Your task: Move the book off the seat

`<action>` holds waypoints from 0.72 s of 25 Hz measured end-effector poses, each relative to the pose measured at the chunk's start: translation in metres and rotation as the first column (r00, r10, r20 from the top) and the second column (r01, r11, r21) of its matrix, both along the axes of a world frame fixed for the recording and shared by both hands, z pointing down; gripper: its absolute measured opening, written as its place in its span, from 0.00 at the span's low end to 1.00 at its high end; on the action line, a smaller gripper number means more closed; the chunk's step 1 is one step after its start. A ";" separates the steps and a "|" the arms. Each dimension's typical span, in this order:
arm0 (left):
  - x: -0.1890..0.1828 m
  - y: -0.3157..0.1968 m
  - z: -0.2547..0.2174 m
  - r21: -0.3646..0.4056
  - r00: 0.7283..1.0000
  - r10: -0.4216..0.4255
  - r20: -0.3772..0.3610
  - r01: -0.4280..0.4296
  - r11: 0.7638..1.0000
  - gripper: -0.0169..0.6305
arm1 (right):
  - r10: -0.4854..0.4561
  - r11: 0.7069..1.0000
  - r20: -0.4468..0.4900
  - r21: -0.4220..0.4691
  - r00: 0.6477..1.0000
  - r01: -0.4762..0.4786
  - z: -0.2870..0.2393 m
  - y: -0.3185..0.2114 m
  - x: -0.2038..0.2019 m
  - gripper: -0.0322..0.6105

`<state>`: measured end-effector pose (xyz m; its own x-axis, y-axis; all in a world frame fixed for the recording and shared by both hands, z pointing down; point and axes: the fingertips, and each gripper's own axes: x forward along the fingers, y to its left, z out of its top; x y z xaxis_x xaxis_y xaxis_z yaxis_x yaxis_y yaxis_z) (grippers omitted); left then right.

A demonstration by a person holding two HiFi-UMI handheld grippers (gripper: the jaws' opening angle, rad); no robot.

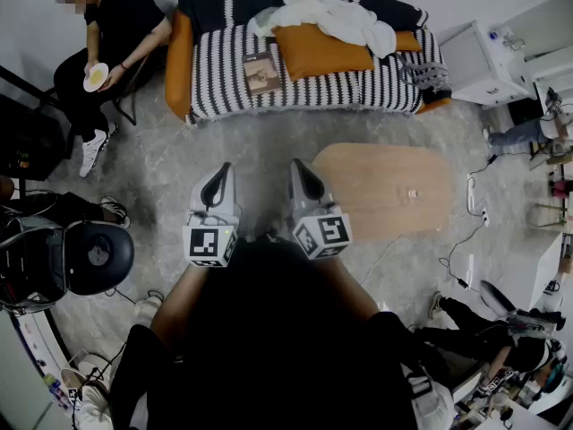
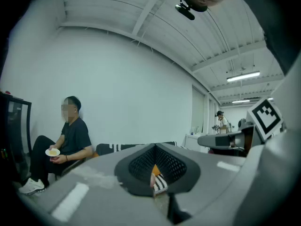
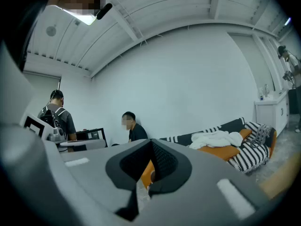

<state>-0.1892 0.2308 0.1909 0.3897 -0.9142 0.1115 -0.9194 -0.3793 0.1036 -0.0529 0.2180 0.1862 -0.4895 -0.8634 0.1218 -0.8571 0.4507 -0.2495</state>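
Closest to me, low in the head view, the left gripper (image 1: 222,172) and right gripper (image 1: 301,170) hang side by side over bare floor, pointing roughly level; each claw is pressed together with nothing in it, as its own view shows. The book (image 1: 262,72) lies flat on the seat of the striped sofa (image 1: 215,79), well ahead, its right edge just beside the orange cushion (image 1: 318,50); a white cloth (image 1: 333,16) is heaped behind that. I judge the task not begun, the step in hand being the approach. To do it well I would walk straight forward, keeping the wooden table (image 1: 376,177) on my right and staying clear of the seated person (image 1: 112,25) on the left. I would spread one claw before reaching the seat, not over it. Since the book sits flat on soft fabric, I would come in low at its near edge, press one jaw into the cushioning beneath, and pinch cover and pages together; a shallow bite may let it fan open or slip. The table looks a fair place to set it.
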 end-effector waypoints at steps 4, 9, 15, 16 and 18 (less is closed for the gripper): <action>-0.001 0.001 0.001 -0.003 1.000 -0.003 0.003 0.003 1.000 0.04 | 0.000 1.000 0.003 -0.003 1.000 0.000 0.001 0.001 0.000 0.06; 0.000 0.001 0.003 -0.007 1.000 -0.005 0.001 0.005 1.000 0.04 | -0.001 1.000 0.003 -0.006 1.000 0.001 0.002 0.002 0.000 0.06; 0.003 0.003 0.003 -0.013 1.000 0.003 0.008 -0.002 1.000 0.04 | 0.002 1.000 -0.005 -0.016 1.000 -0.002 0.003 0.003 0.002 0.06; 0.003 0.003 0.003 -0.014 1.000 0.003 0.009 -0.003 1.000 0.04 | 0.005 1.000 -0.004 -0.018 1.000 -0.005 0.003 0.003 0.003 0.06; 0.004 0.003 0.004 -0.015 1.000 0.001 0.011 -0.001 1.000 0.04 | 0.010 1.000 0.003 -0.019 1.000 -0.010 0.004 0.003 0.004 0.06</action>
